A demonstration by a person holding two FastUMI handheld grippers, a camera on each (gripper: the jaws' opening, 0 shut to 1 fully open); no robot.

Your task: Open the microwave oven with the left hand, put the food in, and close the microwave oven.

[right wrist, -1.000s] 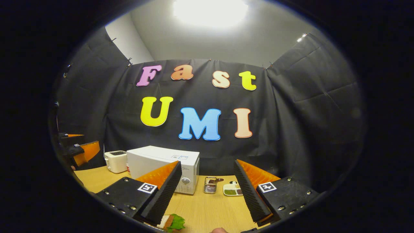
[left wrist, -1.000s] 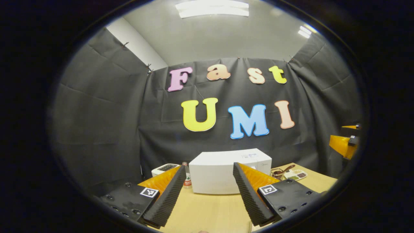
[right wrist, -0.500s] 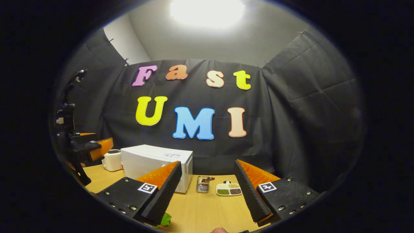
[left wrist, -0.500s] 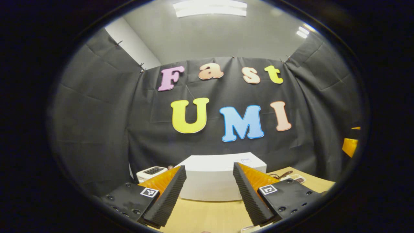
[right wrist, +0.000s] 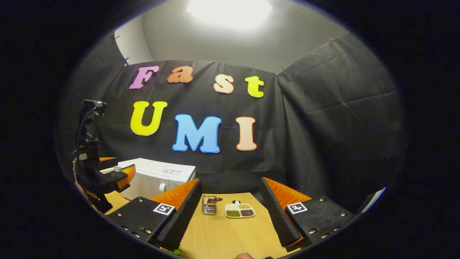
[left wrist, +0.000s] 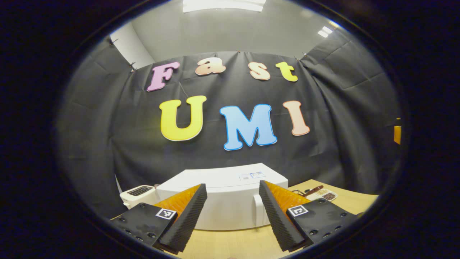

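Right gripper view — divided dish point(right wrist: 239, 210) holds green, tan, brown fillings; both grippers' fingers point(right wrist: 179, 216) spread, microwave point(left wrist: 226, 201) closed.

white microwave oven point(left wrist: 222, 201) sits upright on the wooden table, door closed, against the black cloth wall

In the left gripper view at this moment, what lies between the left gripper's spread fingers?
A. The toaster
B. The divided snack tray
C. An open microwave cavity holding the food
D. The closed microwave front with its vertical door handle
D. The microwave sits shut between the left gripper's open fingers, with its vertical handle beside the right-hand finger; the toaster stands off to the left and the divided tray to the right.
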